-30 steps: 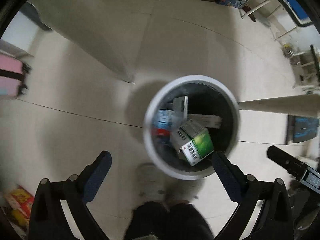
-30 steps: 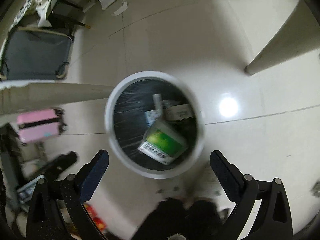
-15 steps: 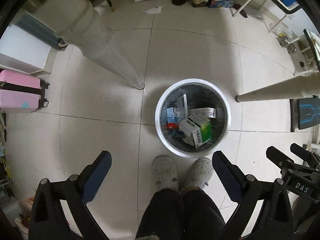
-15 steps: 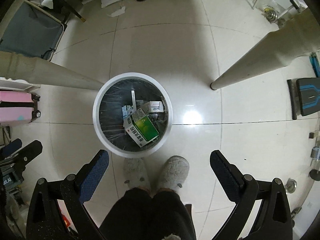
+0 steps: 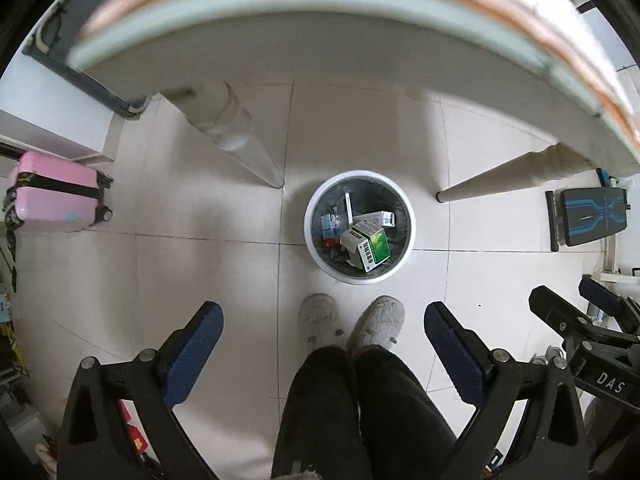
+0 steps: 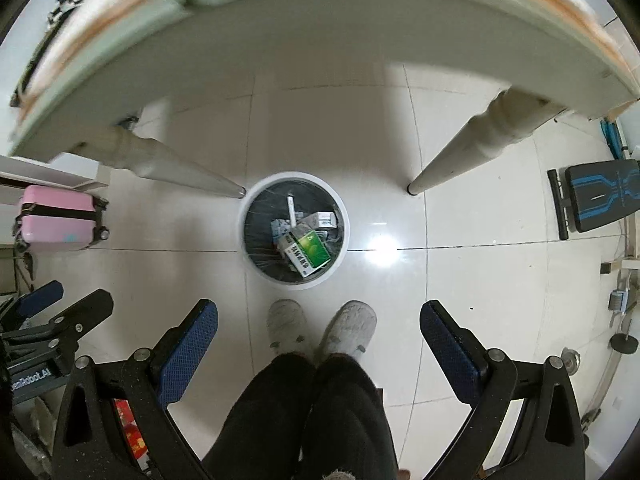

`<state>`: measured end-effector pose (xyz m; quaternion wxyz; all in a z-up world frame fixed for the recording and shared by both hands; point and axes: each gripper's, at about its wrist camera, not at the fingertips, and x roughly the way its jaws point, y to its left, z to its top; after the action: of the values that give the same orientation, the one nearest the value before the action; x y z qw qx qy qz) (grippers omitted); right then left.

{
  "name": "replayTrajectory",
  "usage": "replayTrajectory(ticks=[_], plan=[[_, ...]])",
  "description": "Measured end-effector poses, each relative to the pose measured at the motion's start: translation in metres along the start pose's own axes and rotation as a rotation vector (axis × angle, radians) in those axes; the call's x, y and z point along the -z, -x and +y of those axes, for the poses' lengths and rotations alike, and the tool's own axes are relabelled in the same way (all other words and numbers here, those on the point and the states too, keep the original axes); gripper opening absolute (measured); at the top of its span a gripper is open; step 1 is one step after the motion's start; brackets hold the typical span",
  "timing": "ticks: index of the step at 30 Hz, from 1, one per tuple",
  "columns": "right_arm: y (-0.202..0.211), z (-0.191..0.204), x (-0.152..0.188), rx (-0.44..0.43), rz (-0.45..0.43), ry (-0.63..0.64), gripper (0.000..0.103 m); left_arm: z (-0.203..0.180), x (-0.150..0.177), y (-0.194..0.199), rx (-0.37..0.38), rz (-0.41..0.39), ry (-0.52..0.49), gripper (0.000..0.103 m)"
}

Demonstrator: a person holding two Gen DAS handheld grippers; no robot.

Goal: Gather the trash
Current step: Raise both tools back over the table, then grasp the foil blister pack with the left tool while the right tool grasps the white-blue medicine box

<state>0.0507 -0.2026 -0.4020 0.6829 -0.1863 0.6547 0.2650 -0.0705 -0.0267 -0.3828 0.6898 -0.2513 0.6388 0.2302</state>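
A white round trash bin [image 5: 409, 216] with a dark liner stands on the tiled floor under the table; it also shows in the right wrist view [image 6: 343, 216]. Inside lie several cartons, topmost a green and white box [image 5: 370, 245] [image 6: 309, 253]. My left gripper [image 5: 323, 334] is open and empty, high above the floor, nearer me than the bin. My right gripper [image 6: 318, 330] is open and empty at a similar height. The right gripper's body [image 5: 580, 328] shows at the left view's right edge, the left gripper's body [image 6: 52, 320] at the right view's left edge.
The table's edge [image 5: 320, 20] [image 6: 320, 12] fills the top, its legs [image 5: 240, 136] [image 6: 472, 140] flanking the bin. The person's slippered feet [image 5: 352, 324] [image 6: 320, 328] stand before the bin. A pink suitcase [image 5: 56, 196] is at the left, a blue-black bench [image 5: 592, 216] at the right.
Both grippers have risen well away from the bin, which now looks much smaller. The table's edge has come into view at the top. Both stay open and empty.
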Motion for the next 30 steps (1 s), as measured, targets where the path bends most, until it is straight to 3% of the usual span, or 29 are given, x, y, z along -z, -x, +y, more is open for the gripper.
replayTrajectory(ticks=[9, 14, 19, 23, 30], plan=[[0.115, 0.023, 0.005, -0.068, -0.038, -0.032, 0.102, 0.012, -0.005, 0.097, -0.016, -0.085, -0.012, 0.103], [0.162, 0.028, -0.018, -0.124, -0.058, -0.075, 0.102, 0.015, -0.035, 0.14, -0.037, -0.182, 0.01, 0.103], [0.199, 0.011, -0.084, -0.144, -0.121, -0.1, 0.102, 0.005, -0.09, 0.161, -0.105, -0.273, 0.008, 0.103], [0.212, -0.004, -0.16, -0.027, -0.151, 0.051, 0.102, -0.011, -0.132, 0.158, -0.167, -0.284, 0.036, 0.103], [0.161, -0.026, -0.317, 0.231, 0.012, 0.458, 0.102, -0.071, -0.226, 0.107, -0.22, -0.175, 0.11, 0.103]])
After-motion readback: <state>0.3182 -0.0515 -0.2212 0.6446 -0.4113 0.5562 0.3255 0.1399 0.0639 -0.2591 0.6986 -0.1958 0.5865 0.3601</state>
